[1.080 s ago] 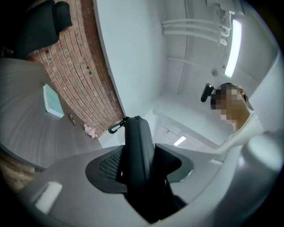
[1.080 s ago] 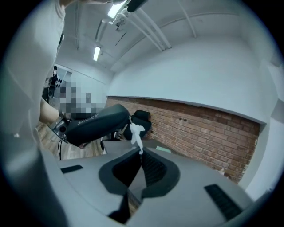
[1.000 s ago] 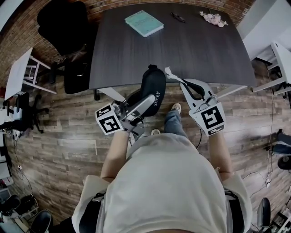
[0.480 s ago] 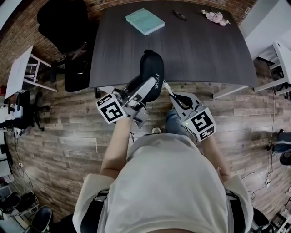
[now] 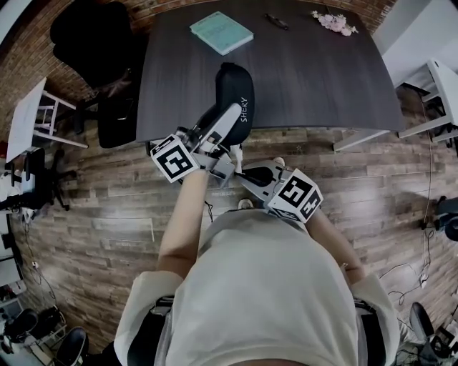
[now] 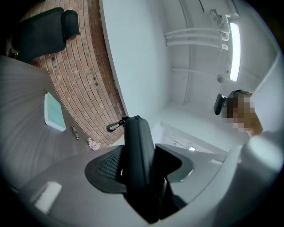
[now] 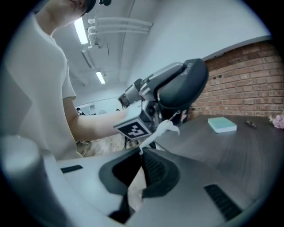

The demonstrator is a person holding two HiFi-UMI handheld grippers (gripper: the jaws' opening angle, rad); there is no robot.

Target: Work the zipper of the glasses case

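Two sets of fingers worked one small object. The fingers [image 6: 108, 165] of the left gripper [image 5: 226, 120] were clenched on the black glasses case [image 5: 233, 87], one pad against each broad side. The case stood on edge between them, with a small clip [image 6: 114, 126] at its far end. The fingers [image 7: 156, 170] of the right gripper [image 5: 242, 170] were pressed together on the end of a white zipper pull [image 7: 162, 129]. The pull ran from their tips toward one o'clock, up to the near end of the case.

Seen from the head camera, the case was held in the air against the near edge of the dark counter [image 5: 322, 78]. Its long axis pointed toward twelve o'clock, and white lettering showed on its side. The left gripper reached it from seven o'clock. The right gripper sat at six o'clock from the case, close beside the left gripper and over the wooden floor [image 5: 107, 207].

The rest of the counter's load lay well apart from the work. A teal book [image 5: 220, 32] was at twelve o'clock from the case, and a small dark object [image 5: 278, 21] and a spray of pink flowers [image 5: 333, 21] were toward one o'clock, near the far edge. A black office chair [image 5: 89, 39] stood at ten o'clock, off the counter's left end, near a brick wall [image 5: 28, 57].
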